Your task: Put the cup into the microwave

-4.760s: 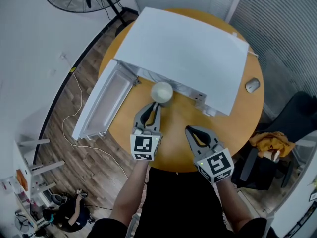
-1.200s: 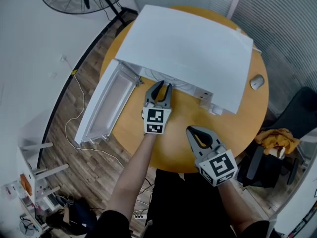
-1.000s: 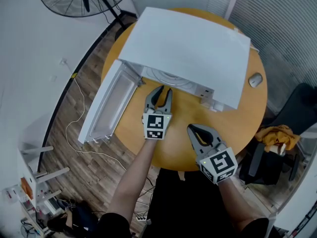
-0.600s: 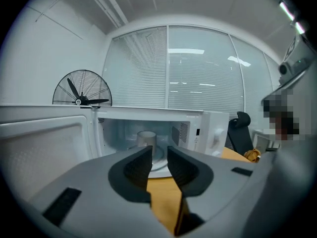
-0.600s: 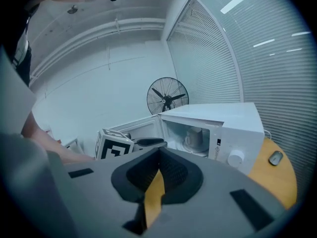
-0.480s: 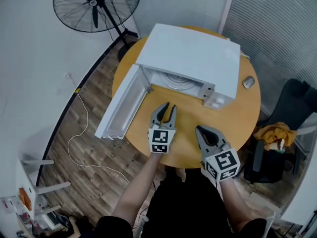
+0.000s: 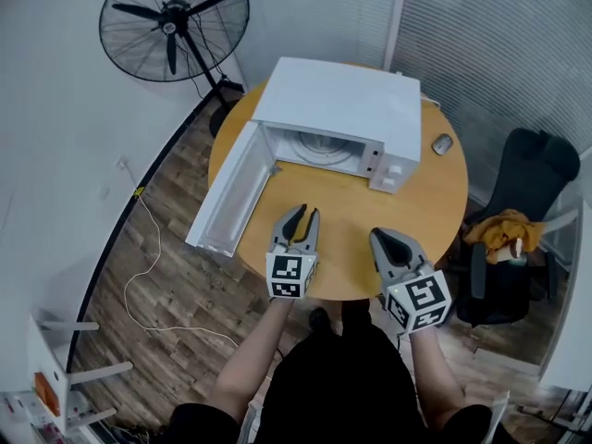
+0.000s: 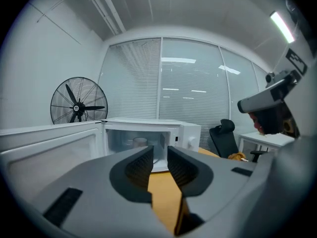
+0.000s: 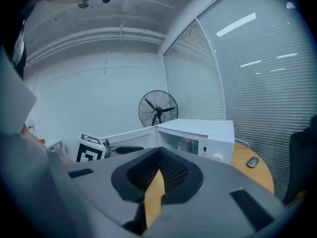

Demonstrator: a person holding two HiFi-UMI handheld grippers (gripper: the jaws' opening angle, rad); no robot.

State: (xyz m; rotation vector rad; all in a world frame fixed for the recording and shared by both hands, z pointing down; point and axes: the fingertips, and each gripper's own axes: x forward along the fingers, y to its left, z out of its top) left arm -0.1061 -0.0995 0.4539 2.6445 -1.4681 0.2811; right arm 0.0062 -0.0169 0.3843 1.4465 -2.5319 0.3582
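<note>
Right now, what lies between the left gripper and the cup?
Only bare table, seen in the head view. The left gripper is short of the open microwave; the cup stands inside, seen in the left gripper view.

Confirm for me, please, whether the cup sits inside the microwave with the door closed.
Not quite: the door is swung wide open, as the head view shows. The cup does sit inside the microwave.
</note>
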